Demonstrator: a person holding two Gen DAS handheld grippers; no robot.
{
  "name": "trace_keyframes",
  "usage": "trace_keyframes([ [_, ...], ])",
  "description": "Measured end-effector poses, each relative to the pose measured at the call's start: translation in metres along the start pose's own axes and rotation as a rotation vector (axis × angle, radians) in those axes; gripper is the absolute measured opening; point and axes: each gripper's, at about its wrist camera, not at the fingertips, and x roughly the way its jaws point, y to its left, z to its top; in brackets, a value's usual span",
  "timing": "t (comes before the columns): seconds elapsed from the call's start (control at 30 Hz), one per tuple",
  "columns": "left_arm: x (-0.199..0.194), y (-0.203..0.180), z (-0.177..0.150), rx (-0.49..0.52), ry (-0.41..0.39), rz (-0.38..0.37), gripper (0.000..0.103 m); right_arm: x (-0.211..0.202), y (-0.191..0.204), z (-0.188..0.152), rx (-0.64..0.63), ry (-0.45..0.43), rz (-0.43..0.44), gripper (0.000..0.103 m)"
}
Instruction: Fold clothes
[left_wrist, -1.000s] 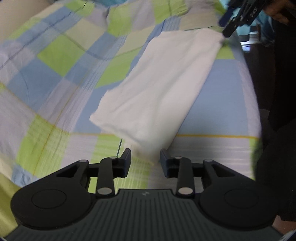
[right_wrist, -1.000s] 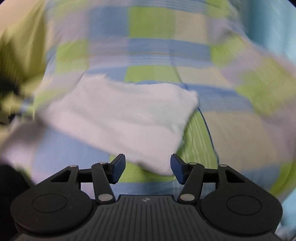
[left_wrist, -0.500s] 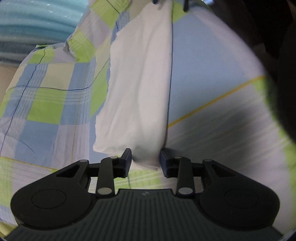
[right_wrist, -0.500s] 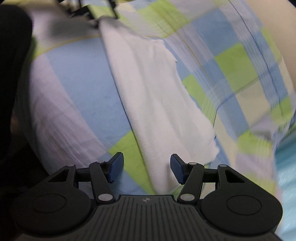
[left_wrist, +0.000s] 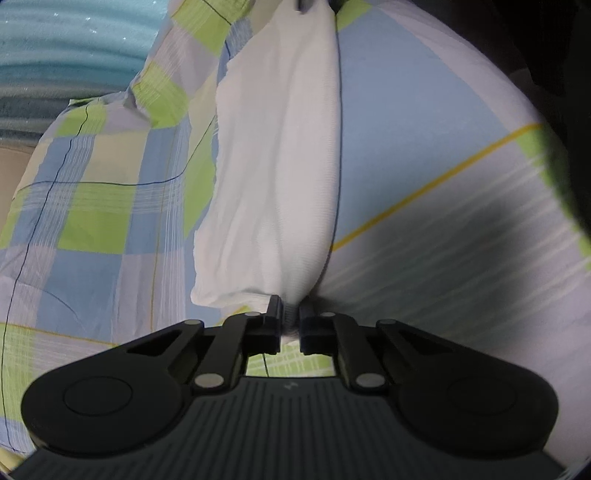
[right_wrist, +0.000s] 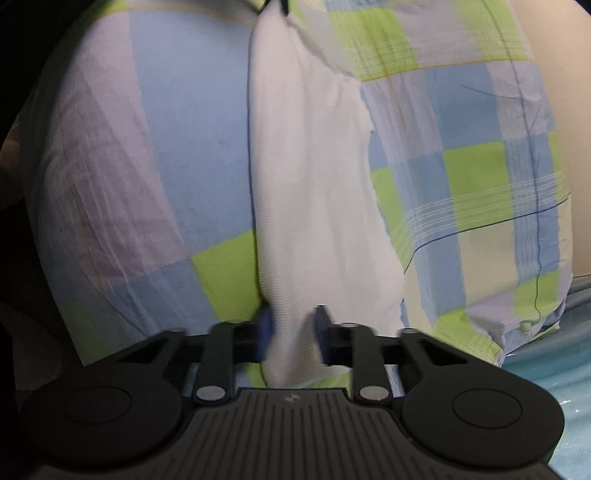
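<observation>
White folded cloth (left_wrist: 277, 166) lies stretched over the checked bedsheet (left_wrist: 99, 206) of a bed, running straight ahead between the two tools. The left hand-held gripper (left_wrist: 290, 322) pinches its near corner with narrow jaws. The right hand-held gripper (right_wrist: 291, 332) has the opposite end between blurred, partly closed jaws; whether it grips, I cannot tell.

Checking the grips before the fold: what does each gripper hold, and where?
Left gripper pinches the white cloth at one end's corner; right gripper at the opposite end.
</observation>
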Motion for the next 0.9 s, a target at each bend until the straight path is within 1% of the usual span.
trace_keyframes([
  [0.03, 0.000, 0.002, -0.001, -0.004, 0.002, 0.000, 0.007, 0.001, -0.001, -0.001, 0.011, 0.003, 0.004, 0.006],
  [0.07, 0.000, 0.004, -0.002, -0.008, 0.004, 0.003, 0.006, 0.002, -0.004, -0.001, 0.042, 0.009, 0.012, 0.004],
  [0.17, -0.003, 0.009, -0.007, -0.023, 0.013, 0.004, 0.006, 0.000, -0.019, 0.002, 0.159, 0.040, 0.061, 0.003],
  [0.23, -0.008, 0.011, -0.012, -0.026, 0.017, 0.007, 0.006, -0.010, -0.025, 0.005, 0.200, 0.041, 0.085, 0.003],
  [0.4, -0.025, 0.016, -0.028, -0.042, 0.026, 0.012, 0.006, -0.050, -0.015, 0.014, 0.214, -0.003, 0.129, 0.002],
  [0.53, -0.036, 0.011, -0.042, -0.045, 0.054, 0.004, 0.006, -0.070, -0.006, 0.030, 0.246, -0.033, 0.168, 0.002],
  [0.67, -0.045, 0.003, -0.055, -0.064, 0.076, -0.007, 0.006, -0.075, 0.004, 0.042, 0.262, -0.045, 0.203, 0.002],
  [0.8, -0.041, -0.004, -0.056, -0.089, 0.079, -0.018, 0.007, -0.073, 0.008, 0.044, 0.291, -0.035, 0.232, 0.003],
  [0.9, -0.041, -0.006, -0.054, -0.095, 0.081, -0.038, 0.011, -0.078, 0.004, 0.040, 0.324, -0.034, 0.263, 0.006],
])
